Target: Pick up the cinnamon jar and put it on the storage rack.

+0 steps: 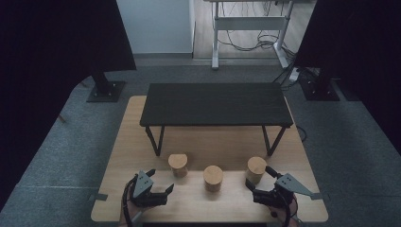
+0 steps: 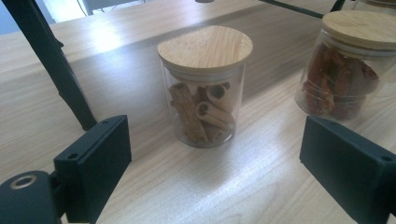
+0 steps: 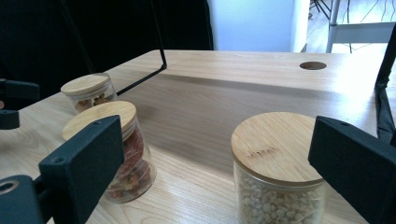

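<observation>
Three lidded jars in a row on the near table: cinnamon jar [image 2: 204,88] left, red jar [image 3: 123,154] middle, bean jar [image 3: 275,172] right; my left gripper [image 1: 160,180] gapes before the cinnamon jar; my right gripper [image 1: 257,179] gapes beside the bean jar; neither jar is held, so I judge every lift remains.

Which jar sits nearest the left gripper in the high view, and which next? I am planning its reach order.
From the left gripper:
1. Cinnamon jar, left of the row.
2. Red-spice jar, in the middle.
3. White-bean jar, at the right gripper.
</observation>
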The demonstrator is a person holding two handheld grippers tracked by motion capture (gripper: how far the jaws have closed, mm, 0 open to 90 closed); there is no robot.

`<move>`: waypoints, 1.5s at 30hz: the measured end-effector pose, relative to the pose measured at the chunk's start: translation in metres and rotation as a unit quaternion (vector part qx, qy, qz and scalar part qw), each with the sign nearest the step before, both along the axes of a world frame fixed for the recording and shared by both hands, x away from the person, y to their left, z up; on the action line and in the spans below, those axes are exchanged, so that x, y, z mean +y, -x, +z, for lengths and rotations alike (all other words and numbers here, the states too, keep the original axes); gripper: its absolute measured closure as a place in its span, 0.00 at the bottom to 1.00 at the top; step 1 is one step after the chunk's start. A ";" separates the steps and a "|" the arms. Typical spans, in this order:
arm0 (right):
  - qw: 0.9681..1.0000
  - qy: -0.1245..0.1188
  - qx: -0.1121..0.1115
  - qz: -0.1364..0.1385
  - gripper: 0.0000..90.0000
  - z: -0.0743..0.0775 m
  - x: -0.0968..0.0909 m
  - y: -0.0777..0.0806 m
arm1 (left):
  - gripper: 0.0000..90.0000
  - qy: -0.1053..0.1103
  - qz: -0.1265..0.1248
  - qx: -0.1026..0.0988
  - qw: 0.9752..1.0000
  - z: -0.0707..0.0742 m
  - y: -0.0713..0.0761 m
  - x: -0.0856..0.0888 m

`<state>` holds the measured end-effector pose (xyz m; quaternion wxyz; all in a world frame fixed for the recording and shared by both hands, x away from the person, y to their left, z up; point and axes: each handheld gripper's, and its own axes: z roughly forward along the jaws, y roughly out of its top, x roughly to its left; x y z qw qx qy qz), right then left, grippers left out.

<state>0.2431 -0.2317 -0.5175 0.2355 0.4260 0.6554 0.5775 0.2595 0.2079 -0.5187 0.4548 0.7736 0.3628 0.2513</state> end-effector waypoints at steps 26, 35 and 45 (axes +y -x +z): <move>1.000 0.012 0.001 0.003 0.03 -0.002 0.006 0.000 | 0.09 -0.027 0.009 0.024 0.999 -0.013 -0.029 -0.012; 1.000 0.017 0.002 0.009 0.03 -0.003 0.010 0.001 | 0.09 -0.029 0.010 0.027 0.999 -0.014 -0.041 -0.023; 1.000 0.021 0.003 0.012 0.03 -0.004 0.013 0.001 | 0.09 -0.028 0.012 0.036 0.999 -0.017 -0.056 -0.035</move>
